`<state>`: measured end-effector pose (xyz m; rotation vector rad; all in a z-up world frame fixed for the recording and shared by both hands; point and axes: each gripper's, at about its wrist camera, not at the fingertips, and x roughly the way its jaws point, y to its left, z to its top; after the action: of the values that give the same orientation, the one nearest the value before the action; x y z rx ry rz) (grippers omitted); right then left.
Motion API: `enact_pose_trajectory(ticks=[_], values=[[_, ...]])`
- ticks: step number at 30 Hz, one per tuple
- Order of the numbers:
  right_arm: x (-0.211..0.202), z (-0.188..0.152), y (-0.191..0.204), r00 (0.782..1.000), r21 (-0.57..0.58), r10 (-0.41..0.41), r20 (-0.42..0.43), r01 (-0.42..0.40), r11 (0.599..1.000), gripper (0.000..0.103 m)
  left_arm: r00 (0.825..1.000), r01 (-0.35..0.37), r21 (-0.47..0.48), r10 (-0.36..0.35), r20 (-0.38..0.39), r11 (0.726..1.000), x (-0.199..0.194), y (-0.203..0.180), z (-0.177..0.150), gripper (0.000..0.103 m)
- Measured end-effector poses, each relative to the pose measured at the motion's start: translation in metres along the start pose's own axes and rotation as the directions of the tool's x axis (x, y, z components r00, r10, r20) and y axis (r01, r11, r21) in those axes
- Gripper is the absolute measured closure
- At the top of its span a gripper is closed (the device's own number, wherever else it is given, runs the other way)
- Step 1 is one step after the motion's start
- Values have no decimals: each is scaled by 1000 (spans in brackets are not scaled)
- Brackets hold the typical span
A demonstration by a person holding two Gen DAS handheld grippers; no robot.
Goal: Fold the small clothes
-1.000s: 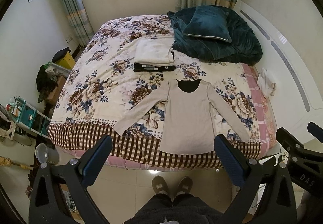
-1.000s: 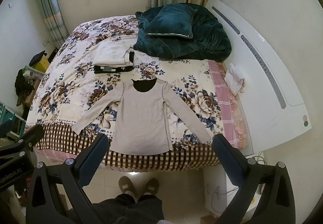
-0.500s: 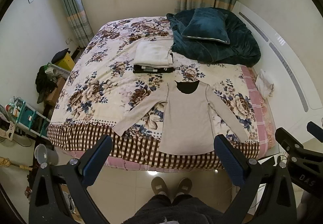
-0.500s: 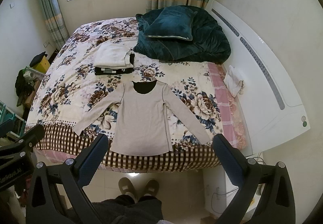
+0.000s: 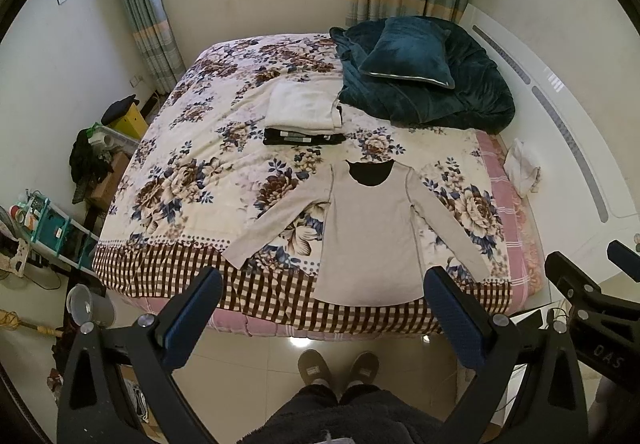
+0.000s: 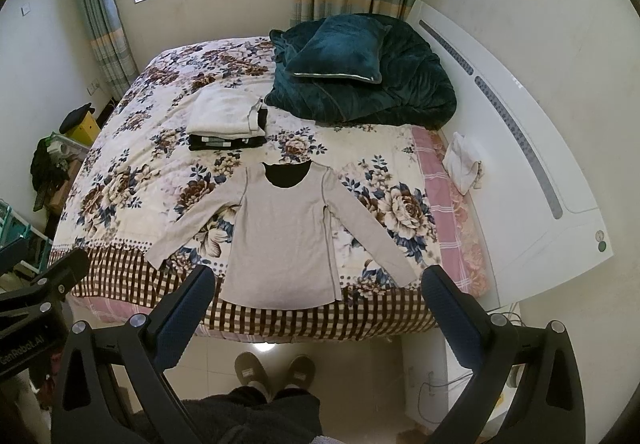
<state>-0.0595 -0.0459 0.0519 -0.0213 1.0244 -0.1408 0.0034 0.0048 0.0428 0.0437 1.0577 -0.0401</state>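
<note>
A light grey long-sleeved top (image 5: 370, 232) lies flat on the near edge of the floral bed, sleeves spread, neck toward the far side; it also shows in the right wrist view (image 6: 286, 240). Behind it sits a stack of folded clothes (image 5: 304, 116), white on top of black, also in the right wrist view (image 6: 226, 120). My left gripper (image 5: 324, 314) is open and empty, held high above the floor in front of the bed. My right gripper (image 6: 316, 310) is open and empty at the same height.
The bed (image 5: 192, 180) has a white headboard (image 6: 532, 148) on the right. A dark teal duvet and pillow (image 5: 416, 76) lie at its far right. A white cloth (image 5: 522, 168) lies by the headboard. Shelves and clutter (image 5: 48, 228) stand left. My slippered feet (image 5: 338, 368) are below.
Both views tilted up slightly, so the bed and top sit a little lower in frame. Both grippers stay open and nothing on the bed has moved.
</note>
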Motion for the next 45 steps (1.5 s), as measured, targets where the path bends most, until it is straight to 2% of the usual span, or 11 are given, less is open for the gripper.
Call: enact_pose_trajectory(ticks=[21,24,27,32,36,41,45], values=[[2,-3,1,1000,3,2,9,-2,1000,0,1000,4,-3,-4,15,1000,-4,0,1,1],[6,1,-3,1000,35,-16,3,16,999,0,999,-6,-3,6,37,1000,12,0,13,0],[25,6,-12,999,91,-48,-14,49,995,0,998,-36,5,36,45,999,48,2,26,0],[103,18,-44,987,200,-134,-84,148,969,0,998,-54,38,53,32,998,129,-13,49,0],[199,10,-84,966,287,-184,-182,231,930,0,998,-63,55,64,-19,997,198,-31,55,0],[312,-8,-143,942,394,-166,-293,277,876,0,993,-83,74,89,-76,994,291,-64,57,0],[411,-43,-203,914,478,-140,-381,324,816,0,983,-95,80,106,-152,992,371,-93,59,0]])
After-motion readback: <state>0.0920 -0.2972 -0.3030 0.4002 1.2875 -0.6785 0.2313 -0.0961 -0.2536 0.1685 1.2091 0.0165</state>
